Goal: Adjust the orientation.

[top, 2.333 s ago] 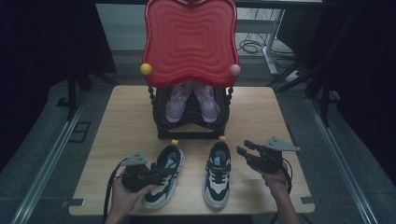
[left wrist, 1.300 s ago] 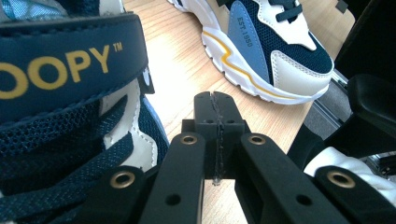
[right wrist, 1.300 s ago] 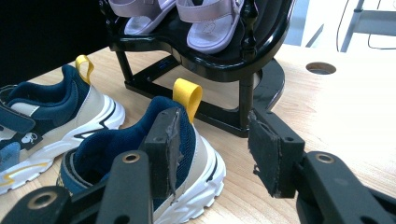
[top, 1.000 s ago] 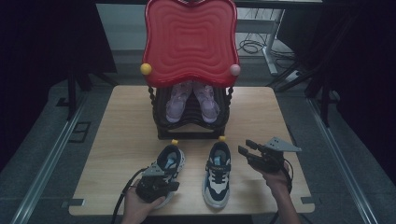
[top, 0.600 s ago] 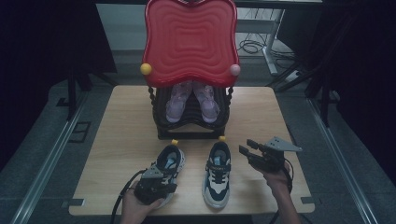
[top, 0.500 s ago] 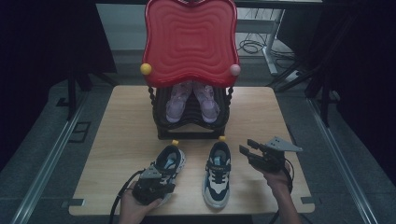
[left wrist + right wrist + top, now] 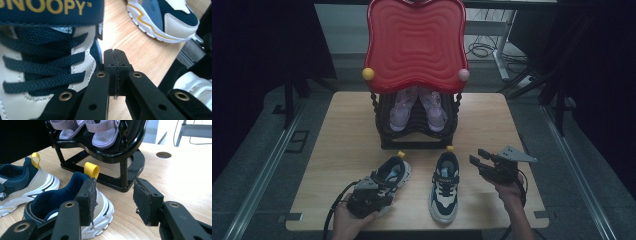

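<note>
Two navy, white and beige sneakers lie on the wooden table (image 7: pixel 337 145), heels toward the rack. Over the front of the left sneaker (image 7: pixel 393 172) sits my left gripper (image 7: pixel 379 189). In the left gripper view it (image 7: pixel 115 53) is shut with nothing seen between the jaws, just right of the dark laces (image 7: pixel 37 60), and the other sneaker (image 7: pixel 162 20) lies beyond. My right gripper (image 7: pixel 477 156) hovers open right of the right sneaker (image 7: pixel 444 187). In the right gripper view its jaws (image 7: pixel 115 200) stand apart beside that sneaker's heel (image 7: pixel 62 202) and yellow pull tab (image 7: pixel 91 170).
A black shoe rack (image 7: pixel 417 135) with a red wavy top (image 7: pixel 414 45) stands at the table's back middle, with a pair of purple sandals (image 7: pixel 417 107) on its shelf. A round hole (image 7: pixel 163 154) shows in the tabletop to the right.
My left hand has shifted from the left sneaker's left side to in front of its toe, the gripper now over the laces. The right gripper has kept still.
</note>
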`<state>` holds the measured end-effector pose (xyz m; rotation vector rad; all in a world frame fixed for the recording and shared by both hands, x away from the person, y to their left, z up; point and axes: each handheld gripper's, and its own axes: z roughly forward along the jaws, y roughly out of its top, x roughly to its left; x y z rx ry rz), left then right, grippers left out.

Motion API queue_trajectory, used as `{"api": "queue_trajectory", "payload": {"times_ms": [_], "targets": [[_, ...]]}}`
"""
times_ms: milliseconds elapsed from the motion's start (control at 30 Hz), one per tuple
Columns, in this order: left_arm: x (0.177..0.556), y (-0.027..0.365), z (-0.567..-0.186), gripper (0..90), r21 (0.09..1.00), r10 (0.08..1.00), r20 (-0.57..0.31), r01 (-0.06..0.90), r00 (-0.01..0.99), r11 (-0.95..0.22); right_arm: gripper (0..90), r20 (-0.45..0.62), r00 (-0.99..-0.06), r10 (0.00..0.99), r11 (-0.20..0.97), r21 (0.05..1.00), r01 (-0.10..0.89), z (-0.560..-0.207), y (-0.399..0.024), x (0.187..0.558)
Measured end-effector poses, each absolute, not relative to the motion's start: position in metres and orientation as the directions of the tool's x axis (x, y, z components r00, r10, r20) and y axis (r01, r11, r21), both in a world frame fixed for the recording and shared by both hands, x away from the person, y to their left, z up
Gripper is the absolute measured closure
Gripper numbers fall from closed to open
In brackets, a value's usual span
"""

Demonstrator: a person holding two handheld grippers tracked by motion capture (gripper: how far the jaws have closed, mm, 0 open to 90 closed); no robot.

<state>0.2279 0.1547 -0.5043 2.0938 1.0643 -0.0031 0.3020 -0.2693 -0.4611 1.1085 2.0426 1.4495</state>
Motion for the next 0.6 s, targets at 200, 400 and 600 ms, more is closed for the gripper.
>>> {"api": "queue_trajectory", "payload": {"times_ms": [200, 400, 600], "targets": [[0.231, 0.167, -0.504, 89.8, 0.628, 0.695, -0.339, 0.702, 0.635, -0.336, 53.2, 0.12, -0.602, 0.789, 0.143, 0.918, 0.37, -0.46, -0.272, 0.302], [0.234, 0.178, -0.504, 89.8, 0.621, 0.694, -0.365, 0.717, 0.621, -0.316, 53.2, 0.122, -0.601, 0.79, 0.142, 0.917, 0.373, -0.461, -0.271, 0.302], [0.238, 0.194, -0.503, 89.8, 0.617, 0.703, -0.369, 0.726, 0.608, -0.304, 53.2, 0.125, -0.598, 0.791, 0.137, 0.918, 0.373, -0.46, -0.273, 0.302]]}}
